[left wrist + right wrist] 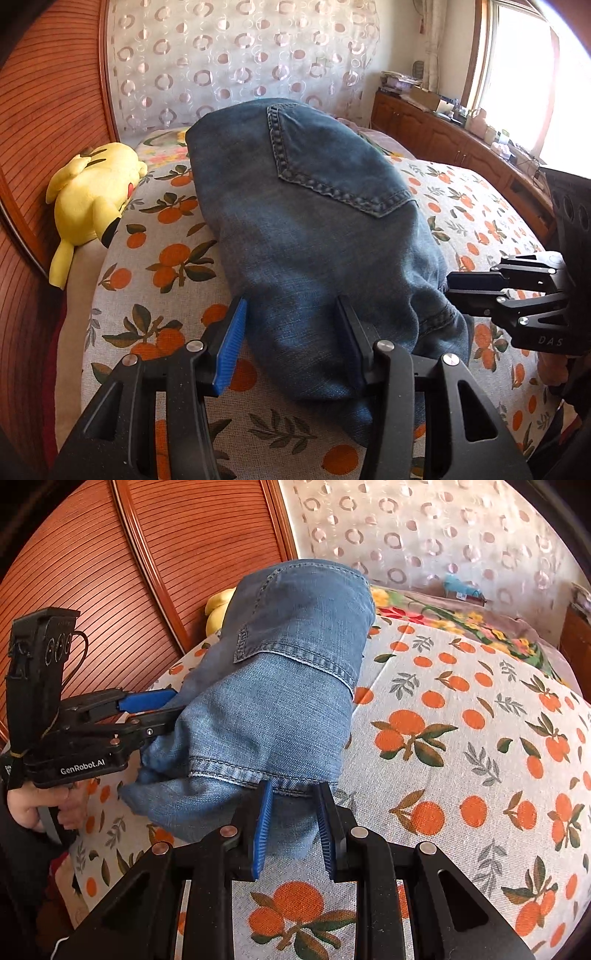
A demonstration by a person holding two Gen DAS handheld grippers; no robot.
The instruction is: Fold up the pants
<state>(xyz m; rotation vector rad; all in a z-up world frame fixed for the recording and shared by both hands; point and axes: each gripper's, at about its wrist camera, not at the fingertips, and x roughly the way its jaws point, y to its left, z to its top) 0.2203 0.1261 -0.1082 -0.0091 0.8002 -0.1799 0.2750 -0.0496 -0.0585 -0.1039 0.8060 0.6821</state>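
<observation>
Blue jeans (317,229) lie folded in a thick bundle on the bed, back pocket (332,162) facing up. My left gripper (291,314) is open, its blue pads straddling the near end of the bundle. My right gripper (293,794) is open at the near hem edge (251,771) of the jeans (280,686), denim between its pads. In the left wrist view the right gripper (452,290) touches the bundle's right side. In the right wrist view the left gripper (173,703) stands at the bundle's left side.
The bed has an orange-print cover (461,757). A yellow plush toy (92,192) lies by the wooden headboard (48,110). A patterned curtain (240,62) hangs behind. A wooden cabinet (454,136) with clutter runs under the window at right.
</observation>
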